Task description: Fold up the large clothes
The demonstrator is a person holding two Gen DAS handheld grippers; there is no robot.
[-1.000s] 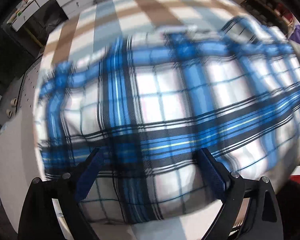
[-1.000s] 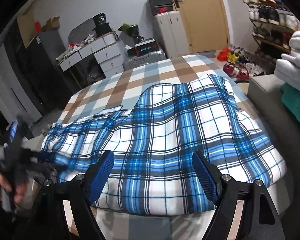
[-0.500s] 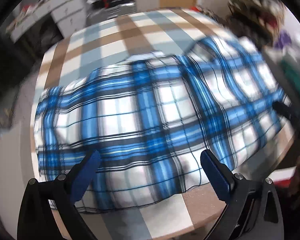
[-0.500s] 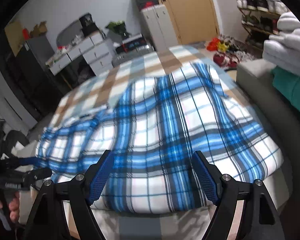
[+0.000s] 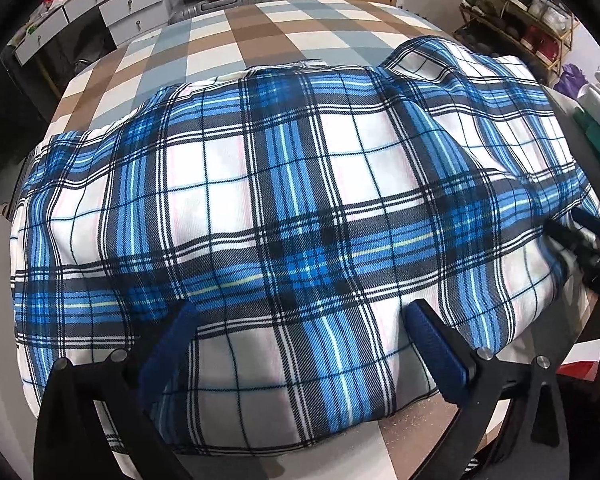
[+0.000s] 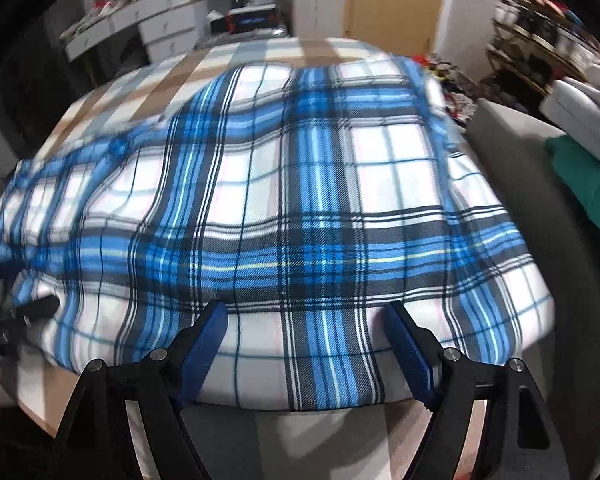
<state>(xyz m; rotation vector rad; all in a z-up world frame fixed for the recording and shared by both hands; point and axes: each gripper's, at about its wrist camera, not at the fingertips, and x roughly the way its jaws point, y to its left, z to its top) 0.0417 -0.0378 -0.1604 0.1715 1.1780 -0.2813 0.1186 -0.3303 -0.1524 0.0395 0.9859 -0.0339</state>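
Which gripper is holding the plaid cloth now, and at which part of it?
Neither. The left gripper, its jaws opening, and the right gripper both stand open over the near edge of the cloth, their pads not pressing on it.

Both wrist views steeply downward (close)

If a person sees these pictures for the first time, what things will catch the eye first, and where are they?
First comes the blue plaid cloth, spread rumpled over most of the brown and grey checked table cover. Next come the blue pads of the left gripper, whose jaws are opening above the cloth's near edge, with the right gripper open above the same edge. Behind stands a white drawer unit.
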